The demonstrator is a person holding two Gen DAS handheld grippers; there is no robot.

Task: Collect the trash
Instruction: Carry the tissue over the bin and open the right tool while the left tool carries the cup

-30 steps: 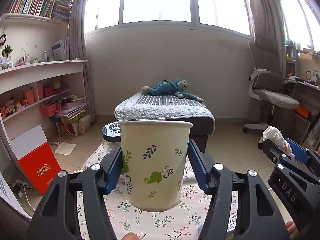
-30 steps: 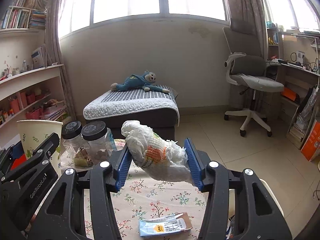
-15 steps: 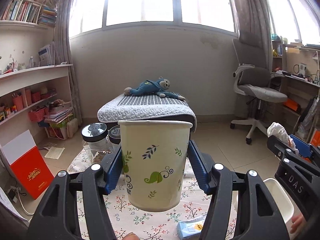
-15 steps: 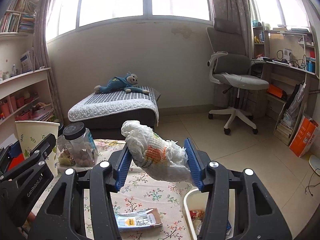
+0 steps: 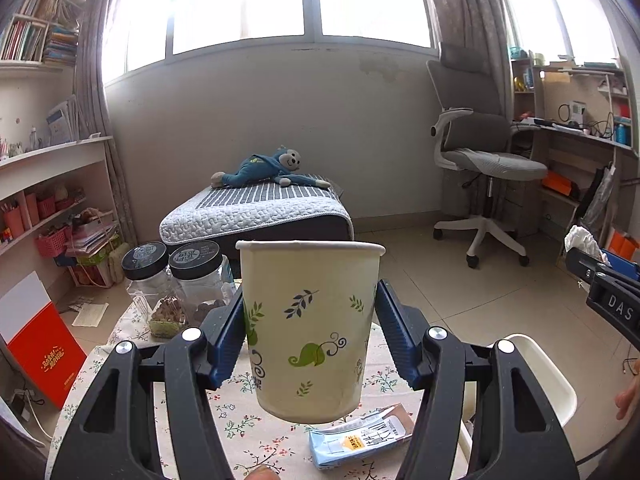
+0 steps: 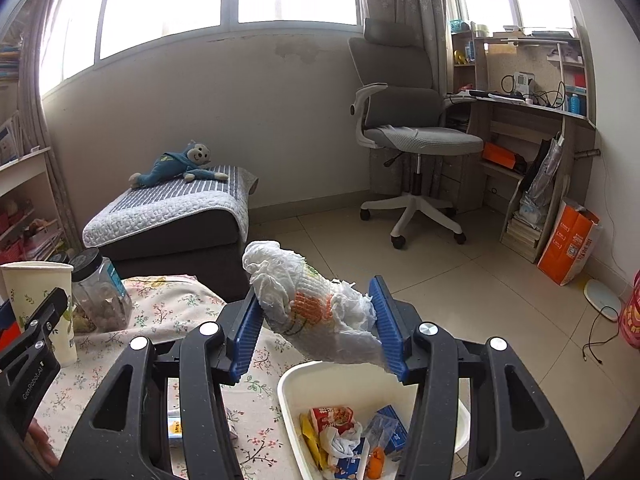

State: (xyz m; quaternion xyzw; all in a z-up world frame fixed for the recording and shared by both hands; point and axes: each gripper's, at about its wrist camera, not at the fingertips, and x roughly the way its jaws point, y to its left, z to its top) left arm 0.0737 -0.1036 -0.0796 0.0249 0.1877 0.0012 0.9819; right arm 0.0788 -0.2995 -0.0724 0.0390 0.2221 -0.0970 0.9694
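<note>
My left gripper (image 5: 310, 338) is shut on a cream paper cup (image 5: 310, 328) with green leaf prints, held upright above the floral tablecloth (image 5: 240, 420). My right gripper (image 6: 316, 332) is shut on a crumpled white tissue wad (image 6: 316, 312) with orange print, held above the near edge of a white trash bin (image 6: 288, 392) that holds several wrappers. The cup also shows at the left of the right wrist view (image 6: 38, 300). The bin's rim shows at the right of the left wrist view (image 5: 556, 384). A blue and brown packet (image 5: 360, 438) lies on the cloth below the cup.
Two black-lidded jars (image 5: 172, 284) with snacks stand at the table's far left. Beyond are a grey daybed (image 5: 256, 212) with a blue plush monkey, an office chair (image 6: 412, 148), a desk at the right and shelves at the left.
Both grippers have swung to the right with their loads. The white bin has come into view under the right gripper, and the jars have shifted left.
</note>
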